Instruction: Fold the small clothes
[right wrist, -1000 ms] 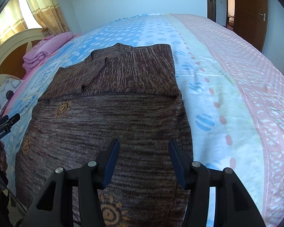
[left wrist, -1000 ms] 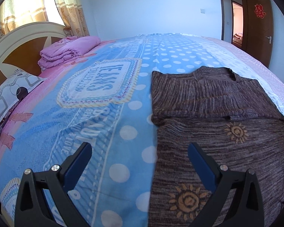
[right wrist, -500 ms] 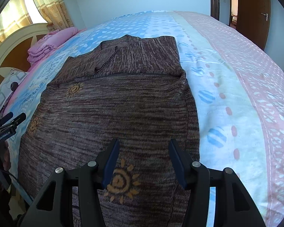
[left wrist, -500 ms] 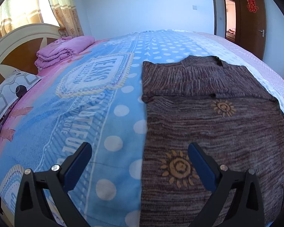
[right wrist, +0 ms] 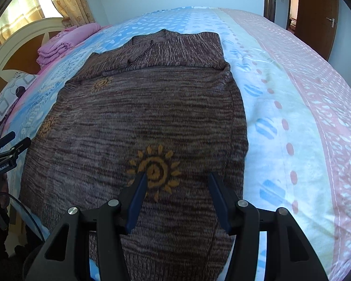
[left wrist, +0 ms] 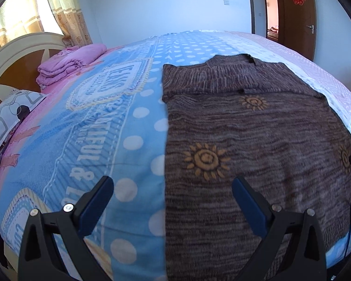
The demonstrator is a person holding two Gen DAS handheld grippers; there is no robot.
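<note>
A brown knitted sweater with orange sun motifs lies flat on the bed, its sleeves folded across the top part. My left gripper hovers open over the sweater's left edge, one finger above the blue blanket, the other above the knit. Above the near right part of the sweater, my right gripper stands open beside a sun motif. Nothing is between either pair of fingers. The left gripper's body shows at the left edge of the right wrist view.
The bed is covered by a blue, white and pink patterned blanket. Folded pink bedding and a patterned pillow lie by the headboard. A brown door stands open at the back right.
Both grippers have drawn back toward the near end of the sweater, so more of its lower part and sun motifs shows. Their jaws have stayed as wide as before.
</note>
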